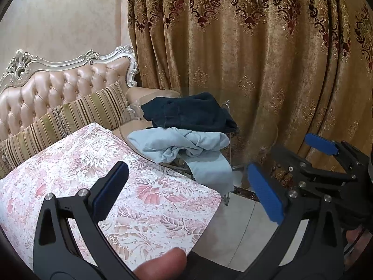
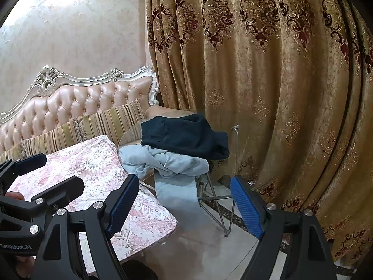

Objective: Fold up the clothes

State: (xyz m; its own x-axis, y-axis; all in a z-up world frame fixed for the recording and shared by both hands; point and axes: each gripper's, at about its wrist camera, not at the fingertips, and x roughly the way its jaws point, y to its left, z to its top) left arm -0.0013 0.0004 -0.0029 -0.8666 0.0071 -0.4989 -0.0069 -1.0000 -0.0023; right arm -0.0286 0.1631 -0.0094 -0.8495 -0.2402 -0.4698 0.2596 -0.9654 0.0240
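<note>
Left gripper (image 1: 186,196): its fingers are wide apart and hold nothing. It hovers over the near right part of the worktop, and the blue pads face each other.
Right gripper (image 2: 186,210): its fingers also stand wide apart and are empty. In the left wrist view it shows at the right edge (image 1: 286,161), beside the left gripper and apart from it.
Dark navy garment (image 1: 188,114): it lies crumpled on the round glass side table, on the far part of the top, and rests partly on the light blue garment.
Light blue garment (image 1: 184,147): it lies bunched on the near part of the same glass top. One long piece hangs down over the near edge, just beside the far right corner of the worktop. No fingers touch either garment.
Glass side table (image 2: 216,196): a clear round top on thin metal legs; it stands on the tile floor between the worktop and the curtain.
Worktop (image 1: 98,186): it is covered with a pink and white lace floral cloth. No clothing lies on the part that is visible.
Sofa (image 1: 60,88): pink tufted back with a white carved frame, behind the worktop.
Striped cushion (image 1: 77,116): it leans on the sofa, along the far edge of the worktop.
Curtain (image 1: 256,53): gold with dark red ornaments, behind the glass side table.
Thumb (image 1: 160,266): a fingertip of the person shows at the bottom edge of the left wrist view.
</note>
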